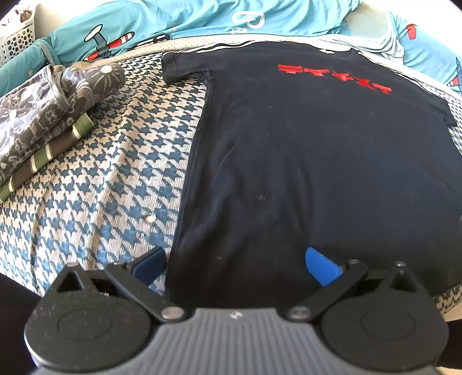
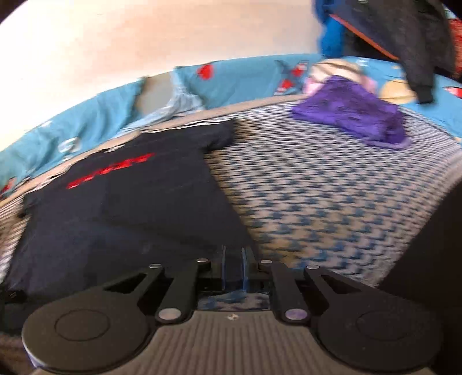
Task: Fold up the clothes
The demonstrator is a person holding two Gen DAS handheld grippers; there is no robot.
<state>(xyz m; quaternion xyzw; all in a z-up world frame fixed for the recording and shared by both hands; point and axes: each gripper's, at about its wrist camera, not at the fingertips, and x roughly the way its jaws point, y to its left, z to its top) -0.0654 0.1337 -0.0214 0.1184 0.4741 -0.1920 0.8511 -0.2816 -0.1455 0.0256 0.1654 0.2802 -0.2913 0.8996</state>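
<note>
We see a black T-shirt [image 1: 303,161] spread flat, front up, on a bed [image 1: 95,184] covered in a blue-and-cream houndstooth cloth. Red lettering [image 1: 335,76] runs across its chest, and both short sleeves lie out to the sides.

Our left gripper [image 1: 236,264] tilts steeply down over the shirt's near hem. Its jaws stand wide apart: 1 blue finger [image 1: 151,264] sits over the bedcover just beside the shirt's left edge, the other over the dark fabric. Nothing is held between them.

Our right gripper [image 2: 233,266] points down at a shallower angle near the shirt's lower right corner. This view is blurred by motion. Its 2 jaws stand almost together, with only a narrow slot between them; dark cloth shows in that slot, but we cannot tell whether it is pinched or simply lies beyond.

In the left view, a stack of folded clothes [image 1: 43,115] rests at the bed's left side, well apart from the shirt: a grey patterned piece on top of a green striped one. A white perforated basket [image 1: 17,34] stands in the far left corner.

In the right view, a crumpled purple garment [image 2: 352,115] lies far off to the right. A turquoise sheet [image 1: 179,20] printed with aeroplanes bunches along the bed's far edge.
</note>
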